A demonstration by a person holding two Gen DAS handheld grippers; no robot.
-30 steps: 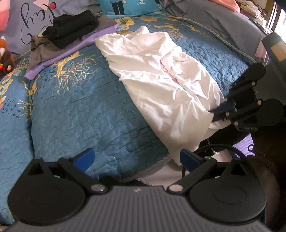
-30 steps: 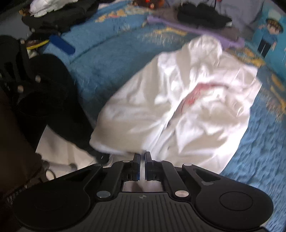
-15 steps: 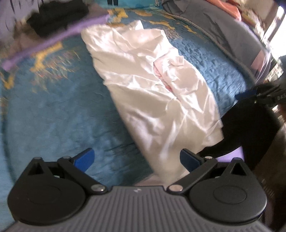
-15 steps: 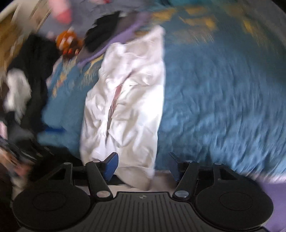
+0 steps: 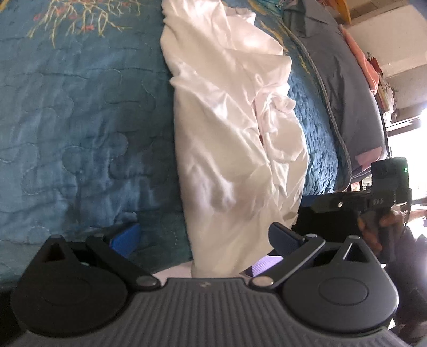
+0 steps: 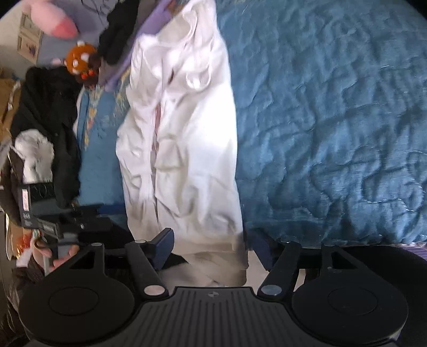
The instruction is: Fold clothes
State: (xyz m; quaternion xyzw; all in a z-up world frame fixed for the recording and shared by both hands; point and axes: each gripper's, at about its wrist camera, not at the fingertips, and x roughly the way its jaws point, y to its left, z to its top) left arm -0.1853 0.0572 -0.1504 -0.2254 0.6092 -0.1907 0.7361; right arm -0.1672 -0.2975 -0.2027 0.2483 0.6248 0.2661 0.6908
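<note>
One white garment [image 5: 229, 138] lies crumpled on one blue quilt [image 5: 80, 128], with one black garment [image 6: 117, 34] on one purple cloth [image 6: 149, 24] beyond. Two grippers, left [image 5: 204, 236] and right [image 6: 213, 240], and one orange plush toy [image 6: 80, 57] complete the scene.

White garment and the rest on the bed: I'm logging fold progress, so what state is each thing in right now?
White garment: unfolded, crumpled lengthwise, its near end hanging over the bed's edge.
Blue quilt: spread out over the bed.
Left tongs: open, holding nothing.
Right tongs: just opened, garment's end between the fingers but not pinched.
Dark clothes: piled at the far end.
</note>
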